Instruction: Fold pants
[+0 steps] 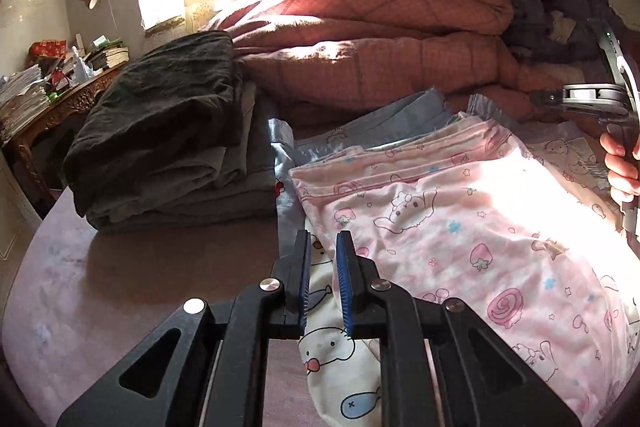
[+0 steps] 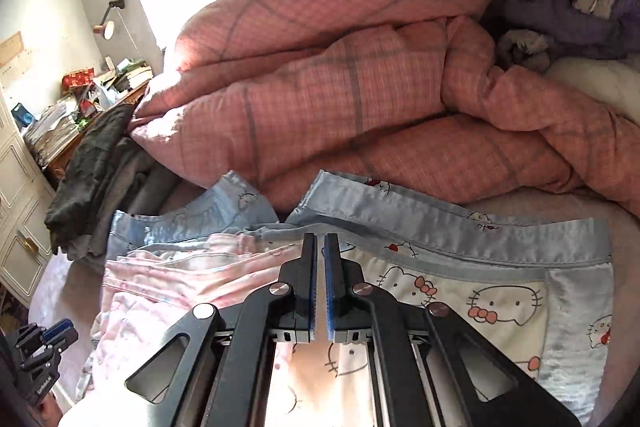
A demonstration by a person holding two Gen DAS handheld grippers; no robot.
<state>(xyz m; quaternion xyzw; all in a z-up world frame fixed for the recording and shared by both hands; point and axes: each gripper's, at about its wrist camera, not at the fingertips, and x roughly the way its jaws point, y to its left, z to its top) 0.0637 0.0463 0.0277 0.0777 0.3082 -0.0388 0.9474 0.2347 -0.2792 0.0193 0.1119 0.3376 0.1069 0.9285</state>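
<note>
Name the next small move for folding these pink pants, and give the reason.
Probably bring the left gripper down onto the near edge of the pink pants and grip it. Its jaws stand slightly apart with nothing between them, the right gripper is shut and empty, and the pants lie spread on the bed.

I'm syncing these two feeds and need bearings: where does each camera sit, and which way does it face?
Left wrist: on the left tool, facing across the bed over pink pants toward the quilt; a hand shows right.
Right wrist: on the right tool, facing the same quilt over cat-print fabric.
Shared: quilt, pants, dark folded pile.
</note>
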